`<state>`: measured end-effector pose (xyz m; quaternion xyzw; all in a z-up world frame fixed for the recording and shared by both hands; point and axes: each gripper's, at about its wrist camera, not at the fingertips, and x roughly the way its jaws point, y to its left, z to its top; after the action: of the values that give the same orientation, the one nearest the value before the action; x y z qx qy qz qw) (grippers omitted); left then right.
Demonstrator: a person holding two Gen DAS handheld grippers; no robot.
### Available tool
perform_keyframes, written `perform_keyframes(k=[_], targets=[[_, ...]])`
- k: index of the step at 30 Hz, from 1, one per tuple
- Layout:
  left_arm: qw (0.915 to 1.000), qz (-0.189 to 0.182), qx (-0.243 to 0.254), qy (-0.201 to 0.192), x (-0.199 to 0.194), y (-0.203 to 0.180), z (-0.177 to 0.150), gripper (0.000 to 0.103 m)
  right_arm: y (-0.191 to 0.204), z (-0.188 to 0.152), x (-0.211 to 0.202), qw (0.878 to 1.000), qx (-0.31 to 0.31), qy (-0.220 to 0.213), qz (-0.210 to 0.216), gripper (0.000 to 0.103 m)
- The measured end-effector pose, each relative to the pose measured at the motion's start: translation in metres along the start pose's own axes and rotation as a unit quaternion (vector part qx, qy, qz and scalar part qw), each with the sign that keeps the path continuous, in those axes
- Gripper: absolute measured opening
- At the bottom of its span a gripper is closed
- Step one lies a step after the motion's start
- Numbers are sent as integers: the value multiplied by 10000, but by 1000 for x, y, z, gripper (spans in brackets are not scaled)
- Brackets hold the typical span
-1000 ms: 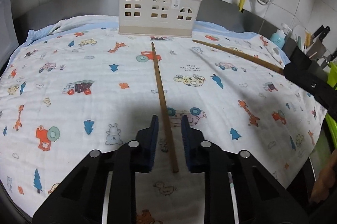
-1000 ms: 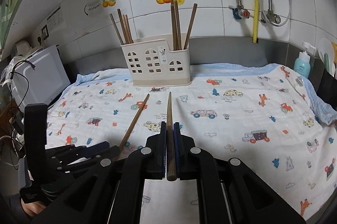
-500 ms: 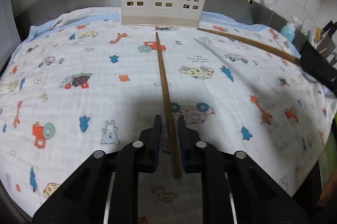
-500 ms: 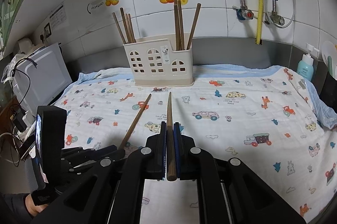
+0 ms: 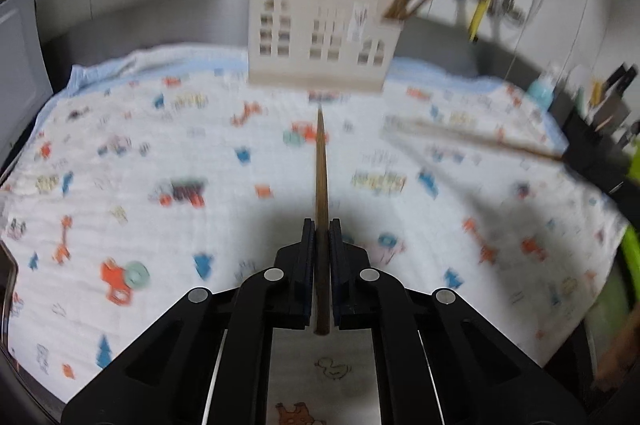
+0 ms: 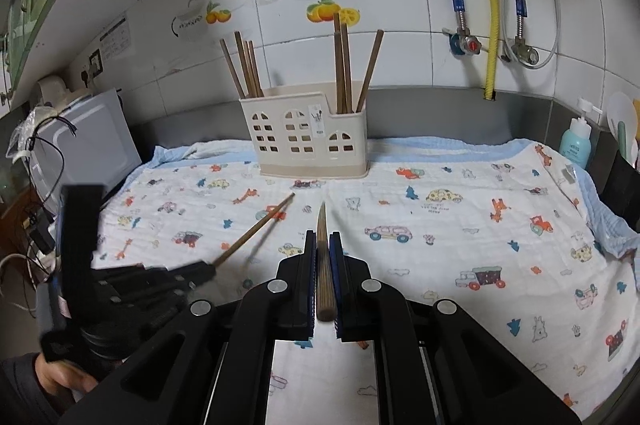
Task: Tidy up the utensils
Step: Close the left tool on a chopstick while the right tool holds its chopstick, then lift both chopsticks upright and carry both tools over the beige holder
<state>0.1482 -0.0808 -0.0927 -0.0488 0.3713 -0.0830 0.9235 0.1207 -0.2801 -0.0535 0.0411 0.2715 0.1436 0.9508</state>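
My left gripper point(image 5: 321, 237) is shut on a brown wooden chopstick point(image 5: 321, 177) that points at the cream utensil holder point(image 5: 320, 37). My right gripper point(image 6: 322, 245) is shut on a second chopstick point(image 6: 321, 257), also pointing at the holder point(image 6: 306, 141). The holder stands at the back of the cloth and has several chopsticks upright in its left and right ends. In the right wrist view the left gripper point(image 6: 208, 271) shows low at the left with its chopstick point(image 6: 256, 229) raised off the cloth. In the left wrist view the right gripper's chopstick point(image 5: 472, 139) comes in from the right.
A white cloth printed with cartoon cars and animals point(image 6: 440, 225) covers the counter. A grey appliance point(image 6: 84, 149) stands at the left, a blue soap bottle point(image 6: 575, 145) and a dark knife block point(image 5: 608, 105) at the right. Pipes and valves point(image 6: 490, 25) run down the tiled wall.
My left gripper has shut on the chopstick that lay on the cloth and lifted it, tilting up towards the holder. My right gripper has risen a little with its chopstick.
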Motion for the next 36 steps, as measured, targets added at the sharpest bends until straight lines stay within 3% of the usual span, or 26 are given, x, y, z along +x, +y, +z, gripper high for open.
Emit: perform_keyframes(k=[9,12,19,30,36], targets=[[9968,-339,197,-691,-37,8,30,6,10,29,-7,9995,-269,-68,166,6],[9956,-534,259,-730,-43,12,35,6,9,41,-5,9991,-311,-16,298,6],[9953,-418,580,-650,-49,17,48,6,17,68,-7,9982,-510,-89,301,6],[9944,-408,681,-705,-54,27,64,6,27,90,-2,9974,-600,-160,361,6],[9937,-575,517,-808,-58,34,73,6,32,107,-6,9963,-735,-281,345,6]])
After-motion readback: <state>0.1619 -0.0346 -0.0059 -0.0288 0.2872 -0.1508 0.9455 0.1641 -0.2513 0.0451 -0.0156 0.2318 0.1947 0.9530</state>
